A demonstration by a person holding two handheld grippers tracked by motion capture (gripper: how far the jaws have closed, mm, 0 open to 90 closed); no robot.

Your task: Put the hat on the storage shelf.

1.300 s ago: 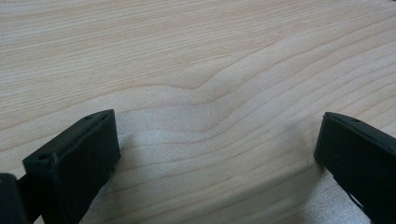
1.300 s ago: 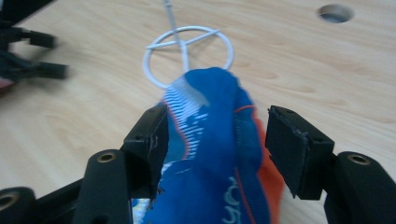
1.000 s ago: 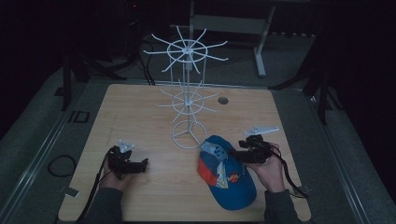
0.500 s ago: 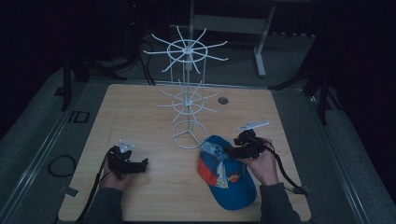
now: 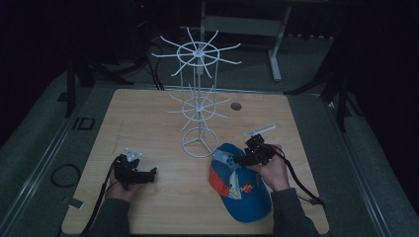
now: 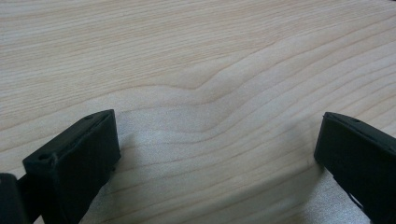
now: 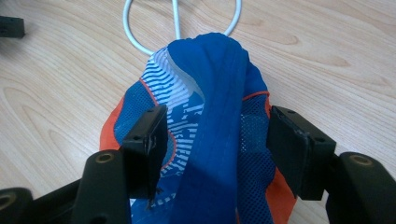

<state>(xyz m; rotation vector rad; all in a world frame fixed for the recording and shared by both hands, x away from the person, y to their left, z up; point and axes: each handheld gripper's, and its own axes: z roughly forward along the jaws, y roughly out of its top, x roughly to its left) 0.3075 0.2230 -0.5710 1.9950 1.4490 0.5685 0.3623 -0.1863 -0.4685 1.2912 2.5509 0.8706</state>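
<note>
My right gripper [image 7: 215, 140] is spread wide with the blue cap [image 7: 210, 140] bunched between its jaws, not pinched. Left gripper [image 6: 215, 154] sits released over bare bench [image 6: 196, 56].

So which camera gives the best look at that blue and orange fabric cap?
The right gripper view: the blue and orange fabric cap sits close up between the open right claw, mesh and stripes clear. The high view shows the whole cap, small and dim. The left gripper view faces bare wood.
</note>
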